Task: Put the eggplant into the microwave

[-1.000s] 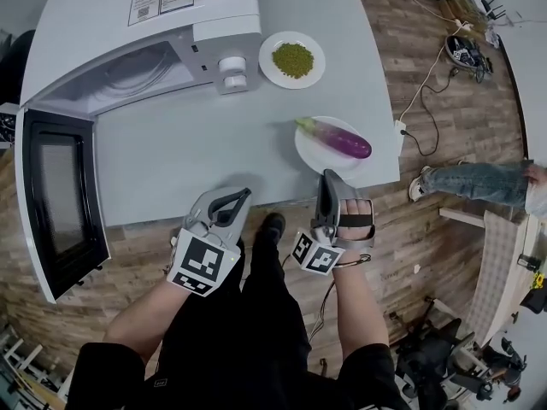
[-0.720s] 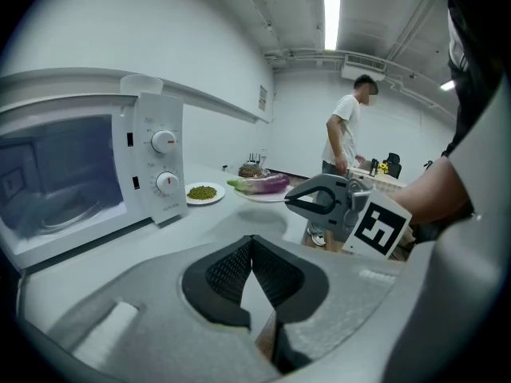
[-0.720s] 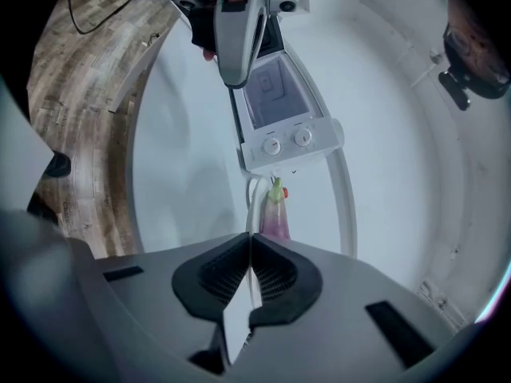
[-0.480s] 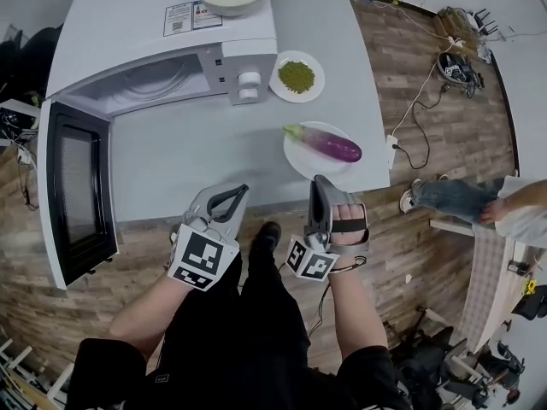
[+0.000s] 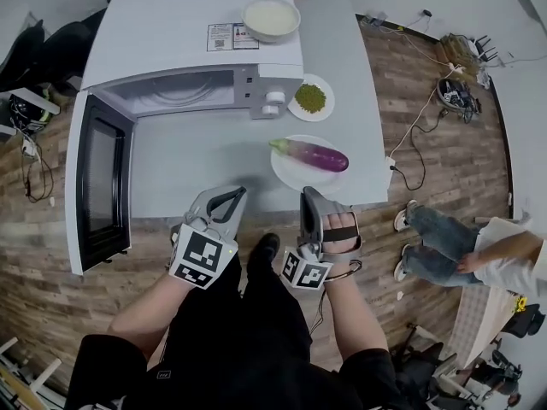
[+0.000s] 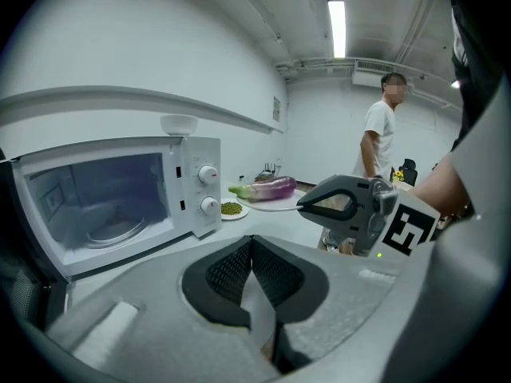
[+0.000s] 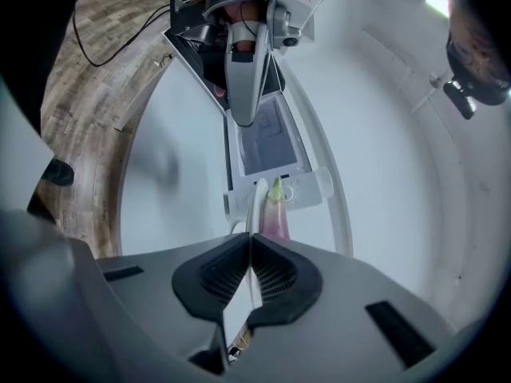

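The purple eggplant (image 5: 309, 155) lies on a white plate (image 5: 285, 174) on the grey table, right of the white microwave (image 5: 197, 32). The microwave's door (image 5: 98, 190) stands swung open to the left. My left gripper (image 5: 226, 203) hovers at the table's front edge, shut with nothing in it. My right gripper (image 5: 308, 200) is beside it, just short of the plate, shut and empty. In the left gripper view the pads (image 6: 251, 242) meet, with the eggplant (image 6: 267, 188) far ahead. The right gripper (image 7: 251, 239) points at the eggplant (image 7: 276, 214).
A small plate of green beans (image 5: 310, 97) sits by the microwave's knobs. A white bowl (image 5: 270, 17) rests on top of the microwave. Cables (image 5: 416, 101) run over the wood floor on the right. A person (image 5: 461, 250) walks there.
Both grippers have risen a little and closed in on the table's front edge, jaws still shut. The eggplant has not moved on its plate. The person at the right has walked on.
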Action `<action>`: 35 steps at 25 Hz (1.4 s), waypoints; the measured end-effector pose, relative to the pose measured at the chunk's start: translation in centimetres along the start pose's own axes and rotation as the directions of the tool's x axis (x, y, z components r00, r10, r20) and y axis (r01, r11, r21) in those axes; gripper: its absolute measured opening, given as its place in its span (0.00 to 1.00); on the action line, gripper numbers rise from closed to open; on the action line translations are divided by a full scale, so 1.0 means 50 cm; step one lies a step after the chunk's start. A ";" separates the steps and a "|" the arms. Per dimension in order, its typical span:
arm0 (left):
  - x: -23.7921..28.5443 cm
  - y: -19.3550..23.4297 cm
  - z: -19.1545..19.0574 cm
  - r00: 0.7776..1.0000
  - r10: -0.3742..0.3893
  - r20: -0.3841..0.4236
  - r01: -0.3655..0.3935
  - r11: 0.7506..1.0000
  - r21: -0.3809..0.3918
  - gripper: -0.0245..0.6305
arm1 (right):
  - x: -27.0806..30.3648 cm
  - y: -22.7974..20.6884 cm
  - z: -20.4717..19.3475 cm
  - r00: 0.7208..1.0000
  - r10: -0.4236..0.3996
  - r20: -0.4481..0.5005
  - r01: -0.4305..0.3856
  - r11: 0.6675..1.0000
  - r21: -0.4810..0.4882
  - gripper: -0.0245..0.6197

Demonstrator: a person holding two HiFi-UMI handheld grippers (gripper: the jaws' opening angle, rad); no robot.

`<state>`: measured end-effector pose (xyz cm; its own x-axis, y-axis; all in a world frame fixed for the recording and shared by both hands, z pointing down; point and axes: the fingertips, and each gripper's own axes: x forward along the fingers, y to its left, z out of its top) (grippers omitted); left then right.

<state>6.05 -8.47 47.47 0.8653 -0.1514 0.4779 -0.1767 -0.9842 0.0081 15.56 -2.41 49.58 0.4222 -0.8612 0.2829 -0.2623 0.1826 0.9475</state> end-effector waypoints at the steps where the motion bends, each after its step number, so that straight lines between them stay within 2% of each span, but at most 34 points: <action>1: -0.007 0.006 -0.001 1.000 0.008 0.002 -0.008 1.000 -0.004 0.05 | 0.002 -0.004 0.011 1.000 -0.001 0.011 0.001 1.000 -0.006 0.07; 17: -0.139 0.120 -0.024 0.990 0.135 0.039 -0.132 0.988 -0.075 0.05 | 0.039 -0.036 0.212 0.985 0.008 0.170 0.000 0.999 -0.050 0.07; 27: -0.190 0.164 -0.027 0.979 0.195 0.053 -0.187 0.974 -0.130 0.05 | 0.073 -0.040 0.311 0.965 0.029 0.260 -0.010 0.997 -0.073 0.07; 35: -0.203 0.225 -0.030 0.962 0.271 0.037 -0.263 0.952 -0.154 0.05 | 0.129 -0.040 0.373 0.940 0.053 0.336 -0.022 0.995 -0.096 0.07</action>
<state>-5.40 -17.87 44.01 0.8017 -0.4158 0.4295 -0.4679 -0.8836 0.0179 2.60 -17.16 46.74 0.0918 -0.9596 0.2661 -0.1869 0.2458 0.9511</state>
